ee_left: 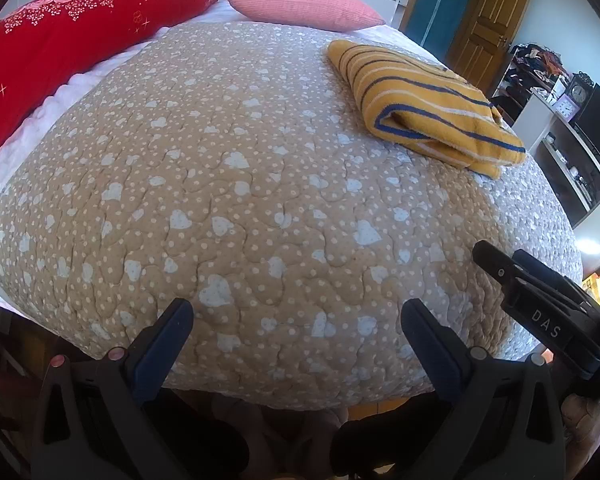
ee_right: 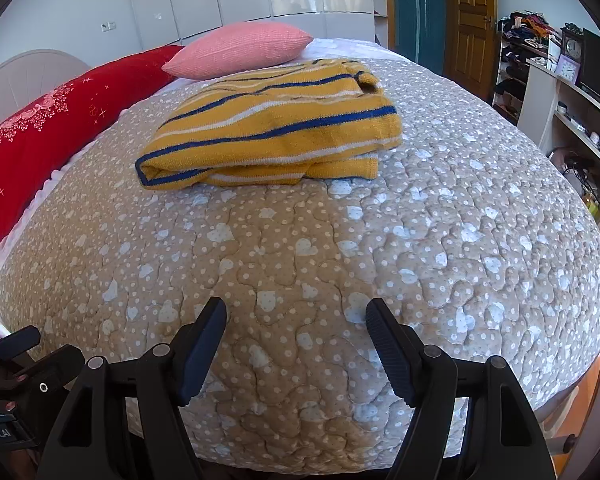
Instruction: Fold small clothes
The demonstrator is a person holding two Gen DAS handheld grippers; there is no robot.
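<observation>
On the bed, toward its far right part as the left wrist view shows it: one yellow knitted garment (ee_left: pixel 424 104) (ee_right: pixel 272 128), striped in blue and white, folded into a flat bundle of several layers. It lies on the quilt with nothing touching it. Its folded edge faces the cameras.

Beneath it: a tan quilt (ee_left: pixel 240 200) (ee_right: pixel 300 272), stitched and printed with pale hearts and dots, covering most of the bed.

Beyond it, at the head of the bed: a pink pillow (ee_left: pixel 304 4) (ee_right: pixel 240 50) and a long red cushion (ee_left: pixel 72 36) (ee_right: pixel 52 128) with a floral pattern, side by side.

Near edge of the bed: left claw (ee_left: pixel 296 320), jaws spread wide, nothing between them, hanging over bare quilt well apart from the garment. Right claw (ee_right: pixel 296 320), jaws likewise released and empty, pointed at the quilt with the garment ahead of it; it also shows at the right edge of the left wrist view (ee_left: pixel 540 292).

Right side of the room: a wooden door (ee_left: pixel 488 20) (ee_right: pixel 470 24), shelving with clutter, and a clock (ee_right: pixel 572 50).
</observation>
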